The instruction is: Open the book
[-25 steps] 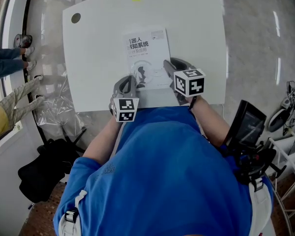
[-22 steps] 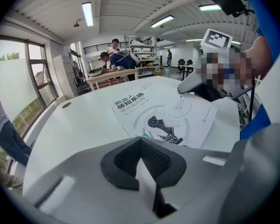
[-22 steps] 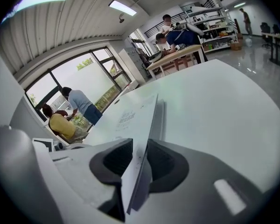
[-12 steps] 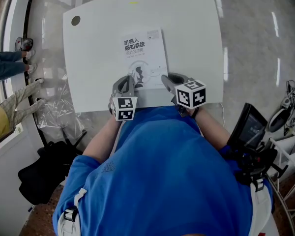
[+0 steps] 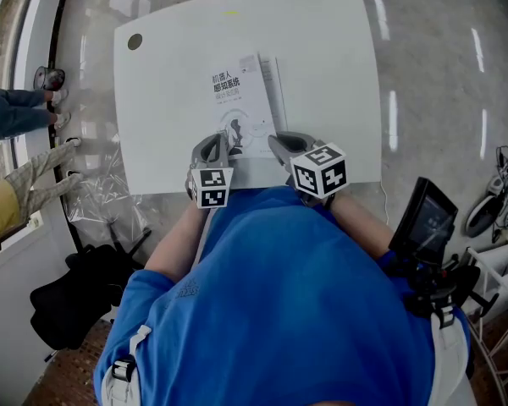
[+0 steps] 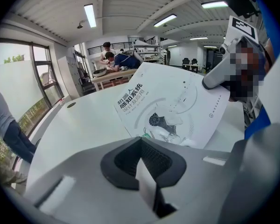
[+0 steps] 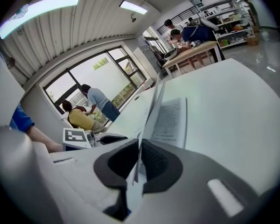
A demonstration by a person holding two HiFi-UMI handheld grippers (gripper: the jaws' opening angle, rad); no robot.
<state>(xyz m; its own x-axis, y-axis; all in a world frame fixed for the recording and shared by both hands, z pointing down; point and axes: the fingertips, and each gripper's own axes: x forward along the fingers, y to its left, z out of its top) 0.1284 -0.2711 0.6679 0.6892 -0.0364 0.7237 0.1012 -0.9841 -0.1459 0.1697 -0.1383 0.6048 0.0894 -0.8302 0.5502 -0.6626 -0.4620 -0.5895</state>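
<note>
A white book (image 5: pixel 241 100) with dark print lies on the white table (image 5: pixel 339 74). My right gripper (image 5: pixel 279 142) grips the near right corner of its cover (image 7: pixel 151 111), the jaws still closing on the thin sheet. The cover stands lifted and tilted left, baring a printed page (image 7: pixel 170 120) underneath. My left gripper (image 5: pixel 216 146) sits at the book's near left edge, shut with a white edge of the book (image 6: pixel 172 106) between its pads (image 6: pixel 154 157). In the left gripper view, the right gripper (image 6: pixel 214 78) holds the raised cover's corner.
The table's near edge runs just under both grippers. A round hole (image 5: pixel 135 41) marks the far left corner. People stand left of the table (image 5: pixel 17 112). A black bag (image 5: pixel 76 299) lies on the floor, and a dark device (image 5: pixel 423 218) stands at the right.
My right gripper has moved left and up with the cover's corner; the cover has risen and a page shows beneath. The left gripper has stayed put.
</note>
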